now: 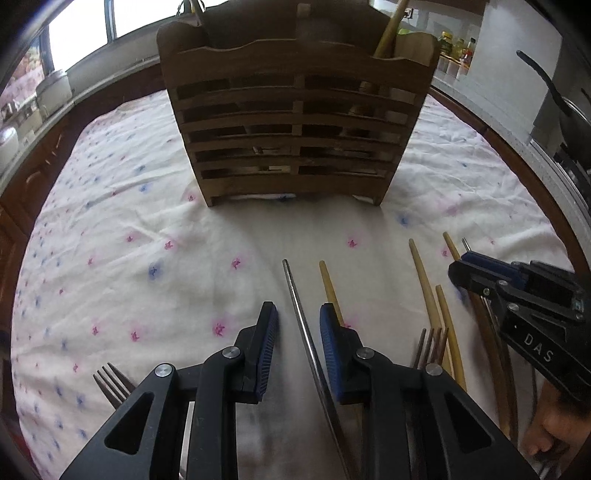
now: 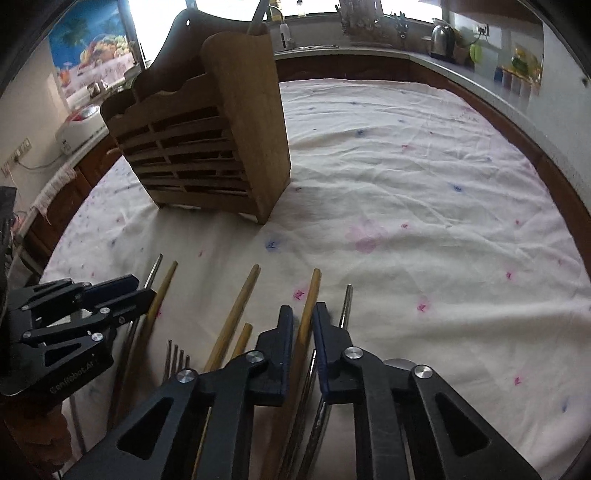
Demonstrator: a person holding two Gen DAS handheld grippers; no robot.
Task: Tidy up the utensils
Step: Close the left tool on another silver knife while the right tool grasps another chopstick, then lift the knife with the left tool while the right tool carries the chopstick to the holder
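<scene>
Steel chopstick (image 1: pixel 300 306) lies loose between the spread jaws of the left gripper (image 1: pixel 298 325), in front of the wooden caddy (image 1: pixel 295 122); closing off-centre could roll it away. From the right wrist, the right gripper (image 2: pixel 303 325) nearly pinches a bamboo chopstick (image 2: pixel 309 314), front-right of the caddy; neighbouring sticks might snag.

right gripper (image 2: pixel 303 325) straddling wooden chopstick (image 2: pixel 309 306)

White floral tablecloth (image 2: pixel 424 177) covers the table. Grey countertop (image 2: pixel 369 51) wraps around it, over brown wooden cabinets (image 1: pixel 33 173). Kettle (image 2: pixel 442 37) on the countertop, bright window (image 1: pixel 85 26) above it, fruit poster (image 2: pixel 92 44) left of that.
</scene>
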